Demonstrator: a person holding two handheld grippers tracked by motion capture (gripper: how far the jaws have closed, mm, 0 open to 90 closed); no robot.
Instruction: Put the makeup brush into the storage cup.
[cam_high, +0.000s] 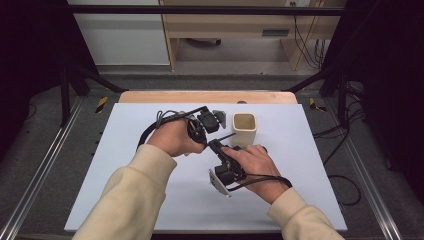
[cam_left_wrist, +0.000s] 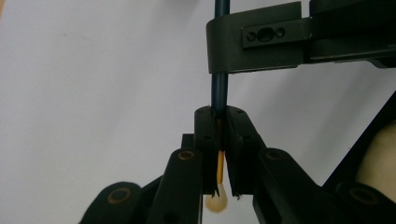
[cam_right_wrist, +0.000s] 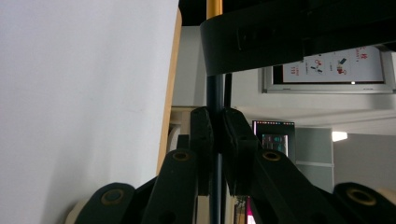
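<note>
**Two claws, one thin brush**

Two claws meet in the middle of the high view, just left of a cream cup (cam_high: 244, 128) on the white desk (cam_high: 125, 200). Both are shut on the same paintbrush (cam_left_wrist: 219, 88). In the left claw (cam_left_wrist: 218, 140) view, the jaws pinch the brush where its dark blue handle turns yellow, and the pale fluffy tip (cam_left_wrist: 216, 201) pokes out near the bottom of the frame. The other claw crosses the top of that frame, clamped farther up the handle. In the right claw (cam_right_wrist: 215, 135) view, the dark handle runs straight up between the closed jaws.

The step looks like a hand-over, or a shift to a better hold, before the brush goes to the cup. To do it well, I think one claw should keep its squeeze firm while the other lets go slowly. Letting go with both at once would drop the brush. Pulling apart while both pinch could bend the thin handle. Keep the brush straight and the hands steady.
</note>
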